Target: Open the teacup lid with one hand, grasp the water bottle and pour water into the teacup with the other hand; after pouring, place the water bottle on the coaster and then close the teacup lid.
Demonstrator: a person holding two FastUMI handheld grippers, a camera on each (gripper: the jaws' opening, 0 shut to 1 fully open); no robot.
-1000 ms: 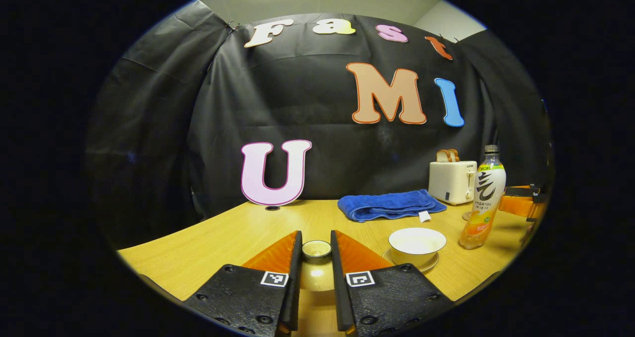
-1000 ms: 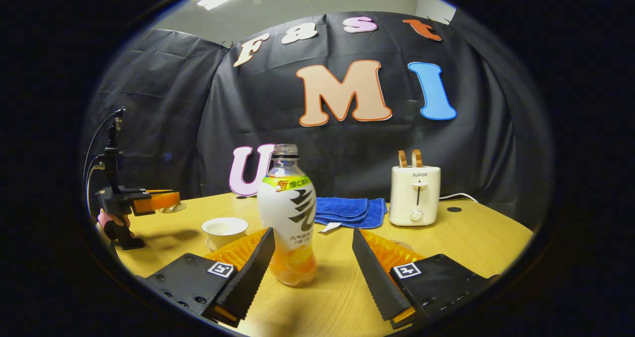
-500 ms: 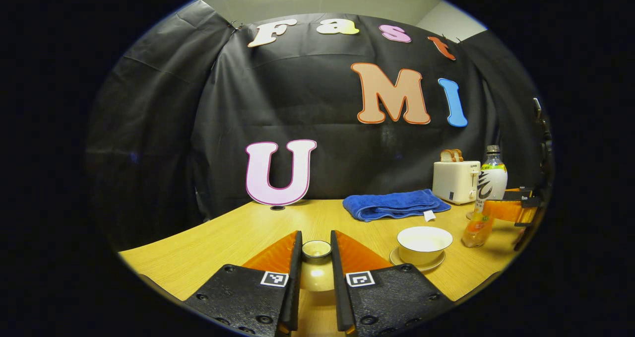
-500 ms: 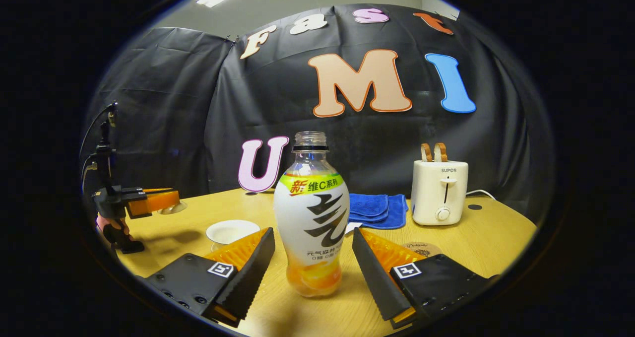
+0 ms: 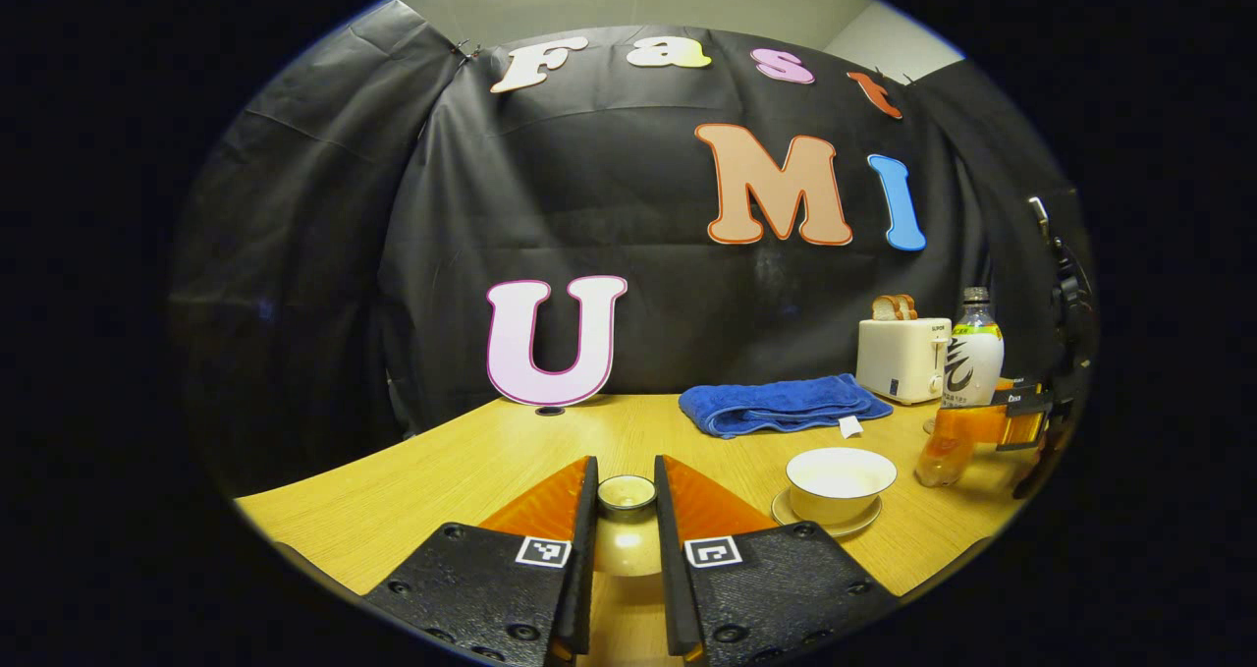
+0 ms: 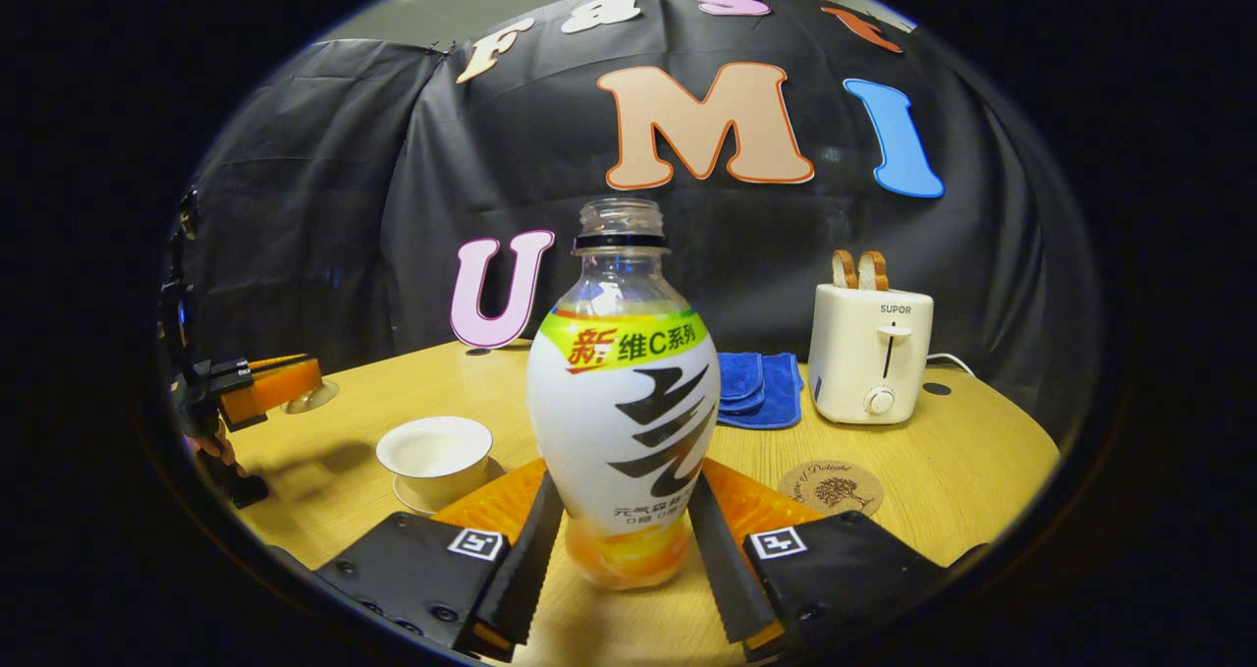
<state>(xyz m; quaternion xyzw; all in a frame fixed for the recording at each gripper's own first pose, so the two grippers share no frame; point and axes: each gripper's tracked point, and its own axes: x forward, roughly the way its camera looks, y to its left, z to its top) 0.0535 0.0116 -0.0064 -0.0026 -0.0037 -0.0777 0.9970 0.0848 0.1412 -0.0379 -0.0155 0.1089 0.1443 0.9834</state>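
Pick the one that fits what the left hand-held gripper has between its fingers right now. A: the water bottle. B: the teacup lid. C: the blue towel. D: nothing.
B: in the left gripper view the left hand-held gripper has its fingers pressed on either side of the lid, held away from the open teacup.

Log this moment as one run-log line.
left tool: holding lid off cup | right tool: gripping bottle | bottle: upright on table | pour: not started
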